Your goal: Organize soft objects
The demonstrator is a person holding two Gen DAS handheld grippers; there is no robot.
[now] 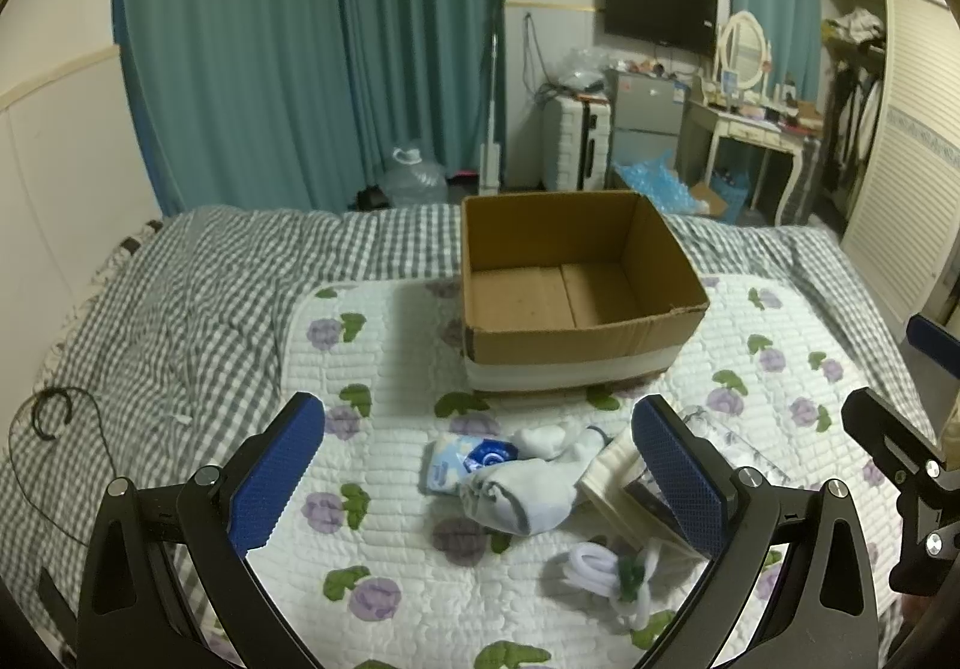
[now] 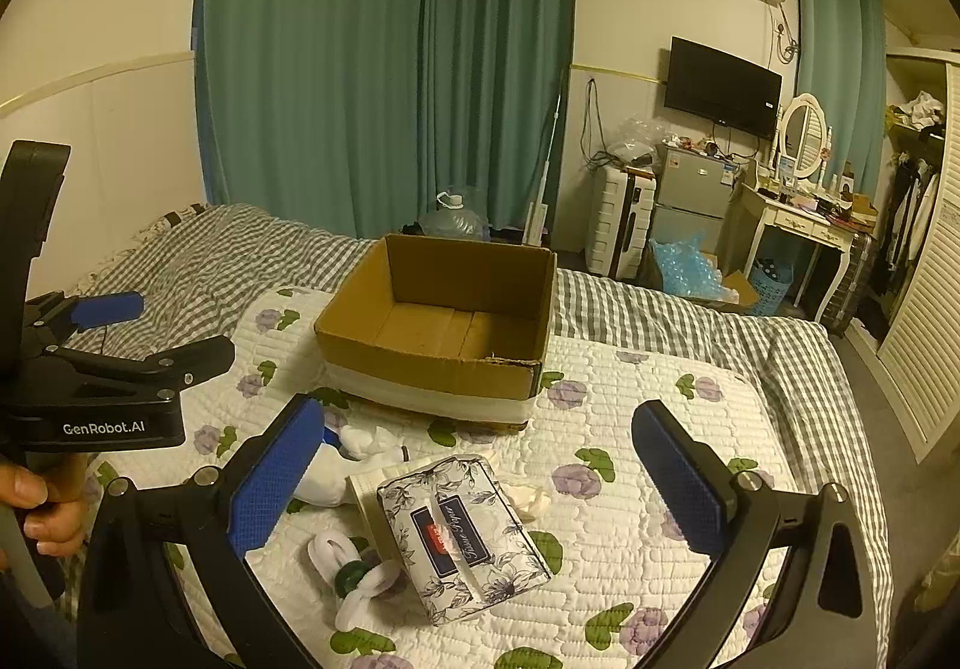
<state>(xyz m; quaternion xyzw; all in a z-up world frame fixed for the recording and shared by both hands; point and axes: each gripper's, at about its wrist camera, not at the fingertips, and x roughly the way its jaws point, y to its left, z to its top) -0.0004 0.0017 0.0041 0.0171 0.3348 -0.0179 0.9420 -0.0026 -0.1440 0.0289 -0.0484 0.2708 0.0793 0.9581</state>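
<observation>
An empty cardboard box (image 1: pixel 576 279) stands on the floral quilt (image 1: pixel 384 549); it also shows in the right wrist view (image 2: pixel 438 333). In front of it lie white socks (image 1: pixel 528 483), a blue-and-white packet (image 1: pixel 462 462), a white fuzzy chain with a green link (image 1: pixel 612 573) and a floral tissue pack (image 2: pixel 462 537). My left gripper (image 1: pixel 480 483) is open and empty, just above the socks. My right gripper (image 2: pixel 480 477) is open and empty over the tissue pack. The white chain (image 2: pixel 354 573) lies left of the pack.
The quilt lies on a grey checked bedspread (image 1: pixel 180 297). A black cable (image 1: pixel 54 417) lies at the bed's left. Beyond the bed are teal curtains (image 1: pixel 312 39), a water jug (image 1: pixel 414 177), a suitcase (image 1: pixel 576 141) and a dressing table (image 1: pixel 756 129).
</observation>
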